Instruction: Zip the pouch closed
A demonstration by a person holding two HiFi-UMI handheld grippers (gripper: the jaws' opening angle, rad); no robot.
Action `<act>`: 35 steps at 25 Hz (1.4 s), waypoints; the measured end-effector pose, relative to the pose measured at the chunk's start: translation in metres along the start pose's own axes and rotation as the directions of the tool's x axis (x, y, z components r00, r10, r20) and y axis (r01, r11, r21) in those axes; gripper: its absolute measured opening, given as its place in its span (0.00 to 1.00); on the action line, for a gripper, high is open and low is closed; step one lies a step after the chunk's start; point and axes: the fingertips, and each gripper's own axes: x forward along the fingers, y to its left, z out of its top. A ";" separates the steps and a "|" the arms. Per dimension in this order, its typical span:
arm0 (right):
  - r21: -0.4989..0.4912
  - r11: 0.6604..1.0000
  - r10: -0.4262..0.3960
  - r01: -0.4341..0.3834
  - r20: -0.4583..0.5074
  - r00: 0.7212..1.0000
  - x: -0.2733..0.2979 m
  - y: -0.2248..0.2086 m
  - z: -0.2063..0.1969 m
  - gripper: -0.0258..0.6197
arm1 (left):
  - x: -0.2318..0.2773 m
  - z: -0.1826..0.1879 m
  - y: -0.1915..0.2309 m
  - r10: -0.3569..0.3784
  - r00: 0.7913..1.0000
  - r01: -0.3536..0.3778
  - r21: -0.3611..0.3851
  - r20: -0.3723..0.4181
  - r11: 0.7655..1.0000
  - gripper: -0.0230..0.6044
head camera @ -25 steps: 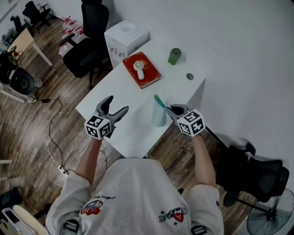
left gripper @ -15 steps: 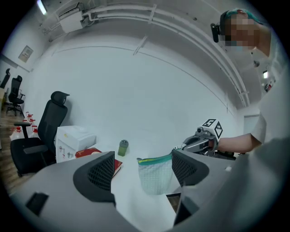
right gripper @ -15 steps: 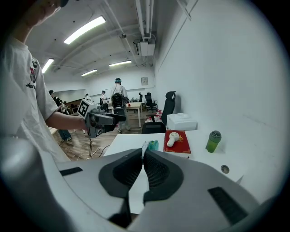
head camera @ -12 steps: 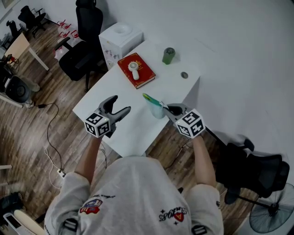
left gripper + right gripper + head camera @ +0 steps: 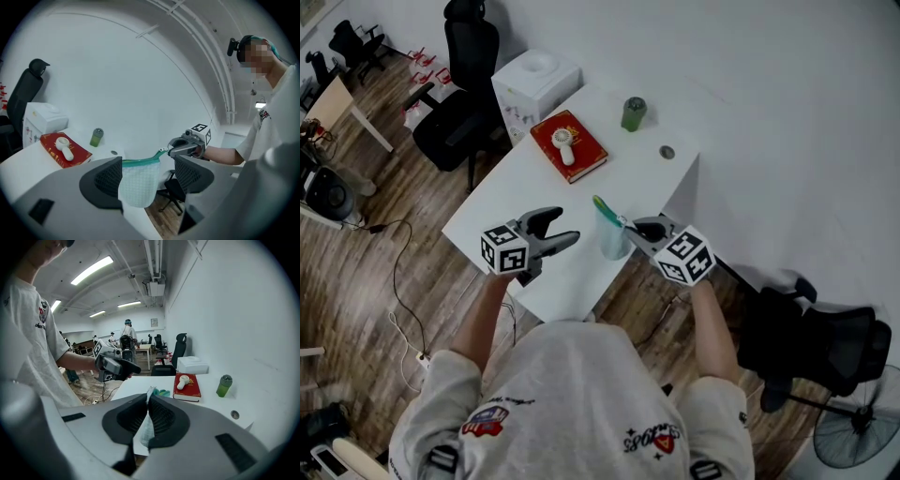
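Observation:
A white mesh pouch [image 5: 610, 240] with a teal zipper [image 5: 602, 209] hangs in the air over the white table's [image 5: 525, 192] near right edge. My right gripper [image 5: 634, 229] is shut on its zipper end; in the right gripper view the mesh [image 5: 144, 425] is pinched between the pads. My left gripper [image 5: 565, 226] stands open just left of the pouch, apart from it. Its jaws have just been closing a little, with nothing between them. In the left gripper view the pouch [image 5: 137, 183] hangs ahead of the jaws, with the right gripper [image 5: 182, 149] at its zipper end.
A red book [image 5: 570, 146] with a small white fan on it lies at the table's back. A green bottle [image 5: 633, 113] and a small round disc [image 5: 667, 152] stand further right. A white box [image 5: 535, 79] and black chairs [image 5: 467, 56] stand beyond, another chair [image 5: 811, 342] at right.
My left gripper has moved right toward the pouch and turned to face it, jaws slightly narrower. The right gripper lifted the pouch a little.

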 end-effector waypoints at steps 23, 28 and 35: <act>-0.099 0.991 0.092 -0.094 -0.027 0.995 0.004 0.036 0.007 0.07 | 0.048 -0.007 -0.054 -0.372 0.927 0.358 -0.193 -0.042 0.914 0.44; -0.117 0.986 0.117 -0.121 -0.040 0.992 0.009 0.042 0.008 0.07 | 0.051 -0.012 -0.057 -0.393 0.917 0.373 -0.205 -0.066 0.905 0.42; -0.138 0.981 0.125 -0.134 -0.067 0.990 0.015 0.047 0.001 0.07 | 0.053 -0.015 -0.062 -0.415 0.907 0.395 -0.192 -0.075 0.898 0.35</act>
